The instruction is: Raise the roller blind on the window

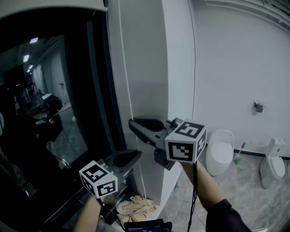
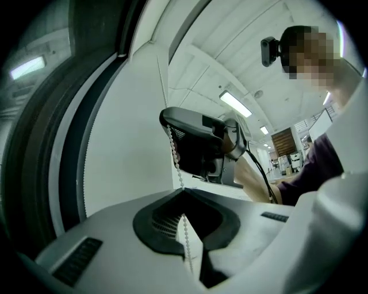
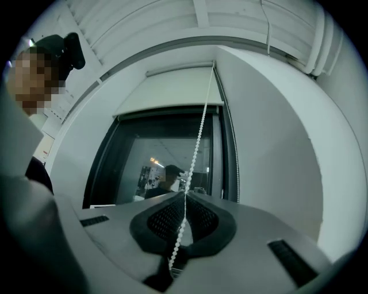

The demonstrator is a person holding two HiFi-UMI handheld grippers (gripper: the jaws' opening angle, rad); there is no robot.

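the chain (image 3: 196, 138) is clenched in the fingers of the right gripper (image 3: 186, 193), and below them in those of the left gripper (image 2: 184, 191) (likely for hand-over-hand hauling).

The top edge of the head view cuts off all but a pale strip of the roller blind (image 1: 45, 7), and the bead chain (image 1: 127, 81) runs out there too. The chain is hidden where it passes the right tongs (image 1: 132, 123). A dark device (image 1: 145, 225) at the bottom edge is cropped and cannot be identified.

White urinal (image 1: 220, 152), toilet (image 1: 271, 165), brush (image 1: 239, 156) between them, crumpled cloth (image 1: 134, 206) on floor (image 1: 240, 199)
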